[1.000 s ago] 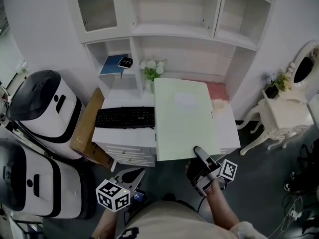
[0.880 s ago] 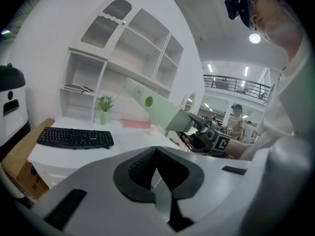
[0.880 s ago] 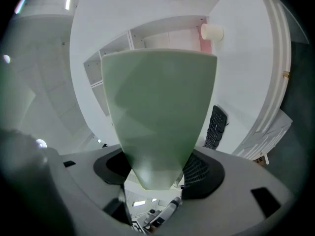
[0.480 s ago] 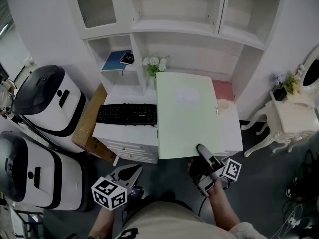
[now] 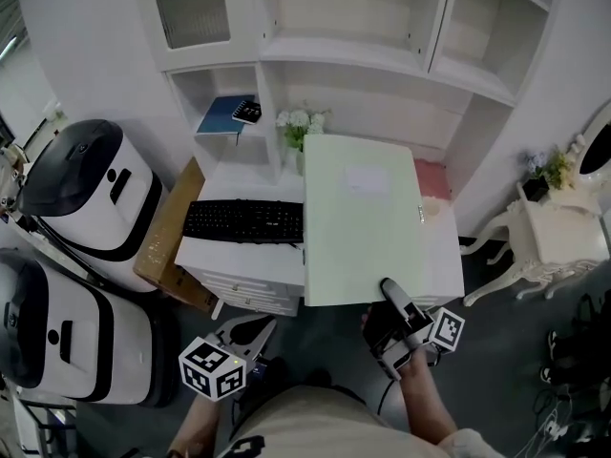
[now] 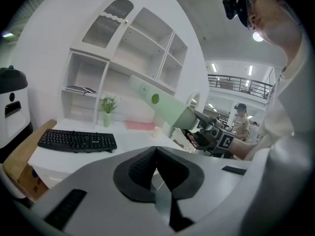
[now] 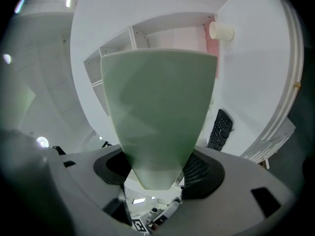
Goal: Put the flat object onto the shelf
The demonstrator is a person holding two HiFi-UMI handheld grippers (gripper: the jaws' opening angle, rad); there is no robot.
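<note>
Right tongs [image 5: 387,292] pinch the near edge of the green folder [image 5: 361,218], which hangs tilted in the air over the tabletop [image 5: 234,254] at centre frame, its far edge toward the shelf [image 5: 382,61] up top. Left tongs [image 5: 250,336], lower left, are closed together on nothing. The danger, I'd say, is that one-edge grip on a long panel: it may swivel or slip, and its far corner could clip the flowers [image 5: 298,124] or the shelf lip.

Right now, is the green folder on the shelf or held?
Held: the right gripper clamps the green folder by its edge, above the desk.
</note>
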